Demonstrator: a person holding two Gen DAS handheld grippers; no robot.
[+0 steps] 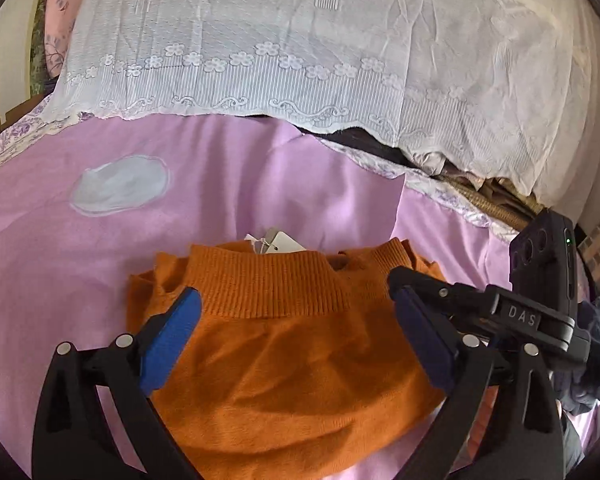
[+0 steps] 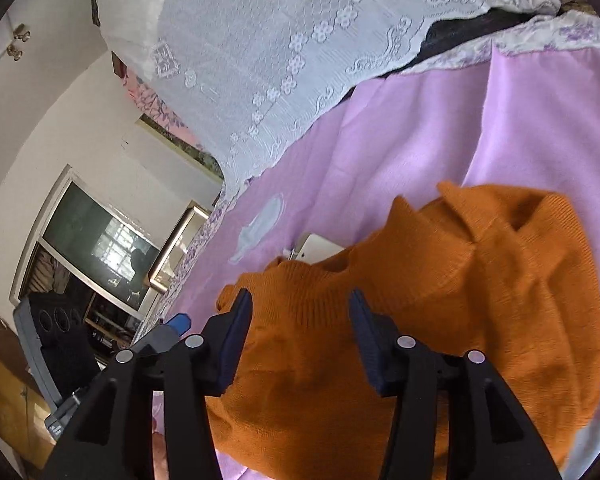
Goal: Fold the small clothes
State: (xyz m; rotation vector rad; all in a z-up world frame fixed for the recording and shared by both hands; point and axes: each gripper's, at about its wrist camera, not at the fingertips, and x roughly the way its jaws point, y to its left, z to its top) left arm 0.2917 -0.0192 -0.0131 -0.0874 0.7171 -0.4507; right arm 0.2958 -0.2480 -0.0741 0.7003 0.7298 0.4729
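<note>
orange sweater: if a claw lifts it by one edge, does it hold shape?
Probably not. The orange sweater is soft knit, already bunched and creased, so it should droop and unfold. The ribbed collar looks thicker and may grip better. It will likely drag on the pink sheet.

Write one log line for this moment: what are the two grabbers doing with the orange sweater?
left gripper: open, above orange sweater | right gripper: open, holding nothing | sweater: folded on pink sheet, paper tag showing

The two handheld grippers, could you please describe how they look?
The left gripper and right gripper look alike: black angular plastic frames with silver round rivets and blue ribbed pads on the fingers. In the left wrist view, the right gripper's body reads "DAS".
</note>
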